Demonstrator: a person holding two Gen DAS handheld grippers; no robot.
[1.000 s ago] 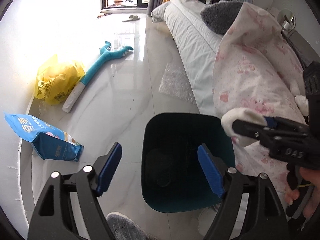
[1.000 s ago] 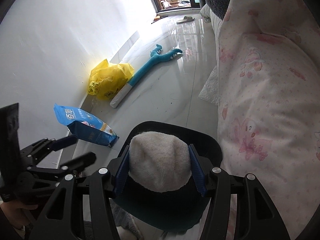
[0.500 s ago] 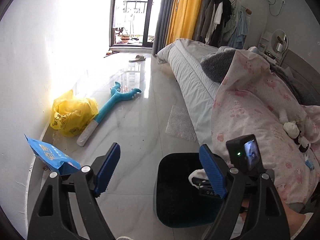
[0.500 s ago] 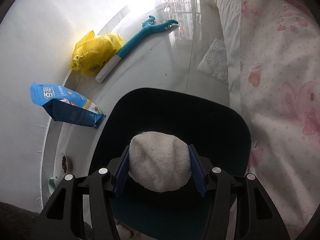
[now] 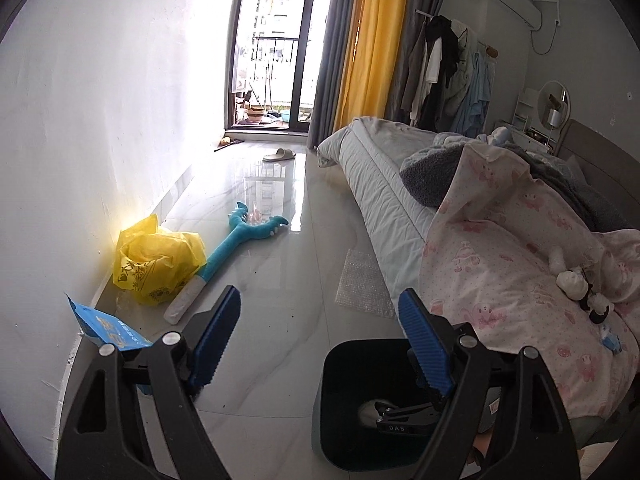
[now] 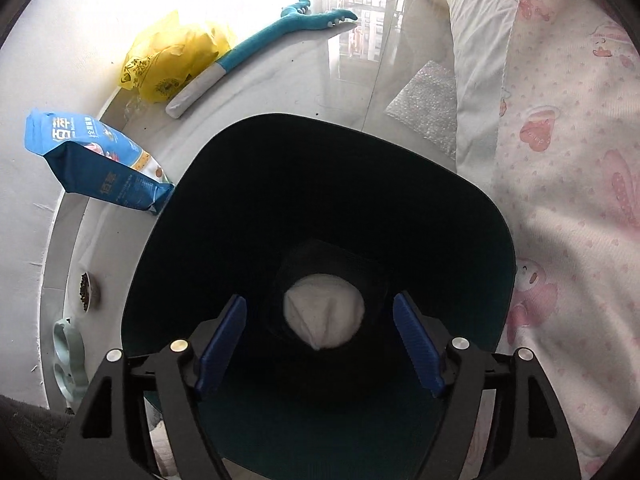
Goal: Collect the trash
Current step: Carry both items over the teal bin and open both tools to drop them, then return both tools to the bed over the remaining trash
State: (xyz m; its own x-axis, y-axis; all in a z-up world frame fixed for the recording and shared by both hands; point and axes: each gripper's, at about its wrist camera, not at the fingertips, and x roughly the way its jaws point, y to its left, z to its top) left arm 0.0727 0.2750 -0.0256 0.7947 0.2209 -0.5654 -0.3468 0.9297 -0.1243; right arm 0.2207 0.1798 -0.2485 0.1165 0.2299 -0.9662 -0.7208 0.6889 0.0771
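The white wad (image 6: 324, 316), a rounded crumpled ball of cloth-like weave, lies loose in the dark bin (image 6: 492, 216), clear of both pads. Above the bin's mouth the right tool (image 6: 320, 344) points down, its jaws opening with the wad seen between them. The left tool (image 5: 320, 340) gapes wide and empty beside the bin. Beyond the bin lie a blue bag (image 6: 96, 160), a yellow bag (image 6: 172, 56), a teal plush toy (image 6: 256, 46) and bubble wrap (image 6: 428, 100); the pink quilt (image 6: 568, 160) crowds its right side.

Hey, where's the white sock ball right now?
In the right wrist view the white sock ball lies inside the dark bin, below the opening right tongs, touching neither pad.
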